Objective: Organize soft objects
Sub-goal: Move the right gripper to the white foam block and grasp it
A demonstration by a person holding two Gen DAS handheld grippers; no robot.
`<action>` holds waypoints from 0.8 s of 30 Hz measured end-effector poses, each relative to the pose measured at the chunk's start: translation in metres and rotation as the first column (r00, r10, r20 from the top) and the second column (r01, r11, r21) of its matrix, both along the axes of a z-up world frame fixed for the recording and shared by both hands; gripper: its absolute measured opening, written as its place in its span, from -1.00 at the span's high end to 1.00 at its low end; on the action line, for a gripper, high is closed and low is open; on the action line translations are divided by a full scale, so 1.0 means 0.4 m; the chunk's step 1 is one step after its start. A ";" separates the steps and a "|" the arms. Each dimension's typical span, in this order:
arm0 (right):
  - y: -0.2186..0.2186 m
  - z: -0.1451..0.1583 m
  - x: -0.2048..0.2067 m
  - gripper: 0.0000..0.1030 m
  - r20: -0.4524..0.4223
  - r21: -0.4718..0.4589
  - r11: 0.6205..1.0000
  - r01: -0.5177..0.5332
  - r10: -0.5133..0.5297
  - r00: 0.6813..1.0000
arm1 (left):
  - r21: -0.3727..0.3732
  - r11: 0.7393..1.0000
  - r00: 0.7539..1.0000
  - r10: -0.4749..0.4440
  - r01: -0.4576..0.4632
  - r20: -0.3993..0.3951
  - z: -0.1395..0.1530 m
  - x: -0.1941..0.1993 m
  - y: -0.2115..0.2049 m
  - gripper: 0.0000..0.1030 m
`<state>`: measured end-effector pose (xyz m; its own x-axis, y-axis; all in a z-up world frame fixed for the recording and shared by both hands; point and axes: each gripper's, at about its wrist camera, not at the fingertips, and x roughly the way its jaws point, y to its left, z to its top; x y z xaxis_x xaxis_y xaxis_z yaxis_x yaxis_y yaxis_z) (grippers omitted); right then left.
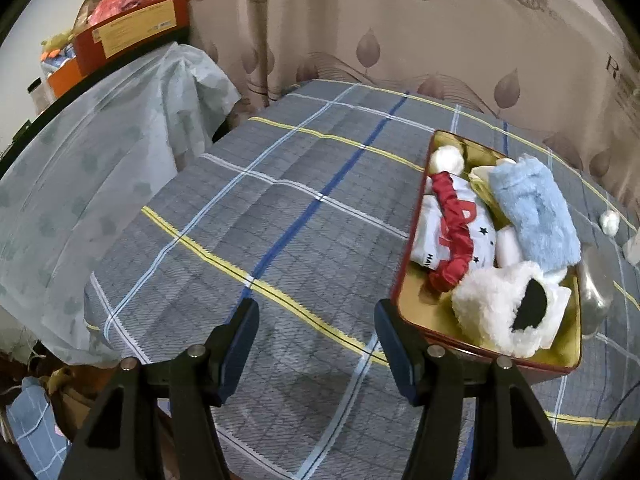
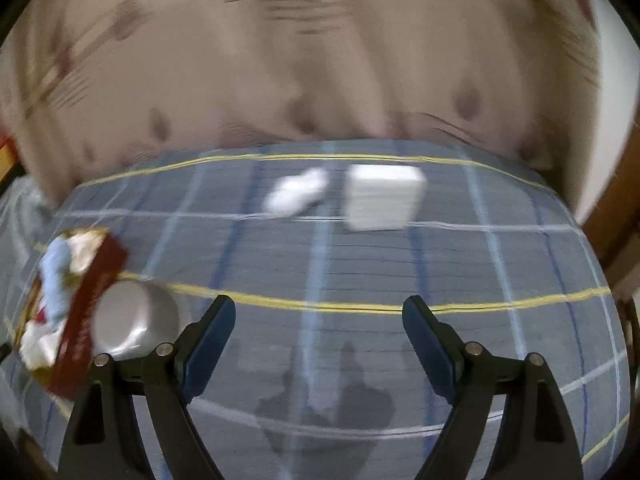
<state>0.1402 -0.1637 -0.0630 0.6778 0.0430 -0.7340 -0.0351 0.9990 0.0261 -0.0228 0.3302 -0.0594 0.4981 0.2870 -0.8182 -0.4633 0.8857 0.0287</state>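
A red tin tray with a gold inside (image 1: 416,320) lies on the plaid bed. It holds a blue fluffy cloth (image 1: 532,212), a white furry item (image 1: 496,308), a red scrunchie (image 1: 454,236) and a white printed pack (image 1: 430,232). My left gripper (image 1: 316,316) is open and empty, just left of the tray. My right gripper (image 2: 318,312) is open and empty over the bed. Ahead of it lie a white cotton piece (image 2: 296,192) and a white block (image 2: 382,196), both blurred. The tray (image 2: 86,320) shows at the left in the right wrist view.
A metal bowl (image 2: 132,316) stands beside the tray and also shows in the left wrist view (image 1: 596,284). A small white ball (image 1: 609,222) lies on the bed at the right. A curtain (image 1: 400,32) hangs behind. A covered stand with boxes (image 1: 128,32) is at the left.
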 end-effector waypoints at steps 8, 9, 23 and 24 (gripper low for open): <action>-0.109 -0.052 0.027 -0.62 -0.021 0.015 0.996 0.087 -0.087 0.996 | 0.010 0.999 0.999 -0.033 0.032 0.022 -0.001 0.004 -0.029 -0.20; -0.110 -0.056 0.028 -0.62 -0.021 0.014 0.996 0.084 -0.084 0.996 | 0.010 0.999 0.999 -0.035 0.035 0.024 0.000 0.004 -0.033 -0.20; -0.078 -0.097 0.122 -0.79 -0.002 -0.056 0.998 0.042 -0.042 0.999 | 0.009 1.000 0.998 -0.020 0.020 0.067 0.063 -0.022 -0.033 -0.19; -0.075 -0.099 0.135 -0.80 0.002 -0.064 0.997 0.040 -0.040 0.999 | 0.013 1.000 0.998 -0.023 0.022 0.060 0.062 -0.020 -0.037 -0.19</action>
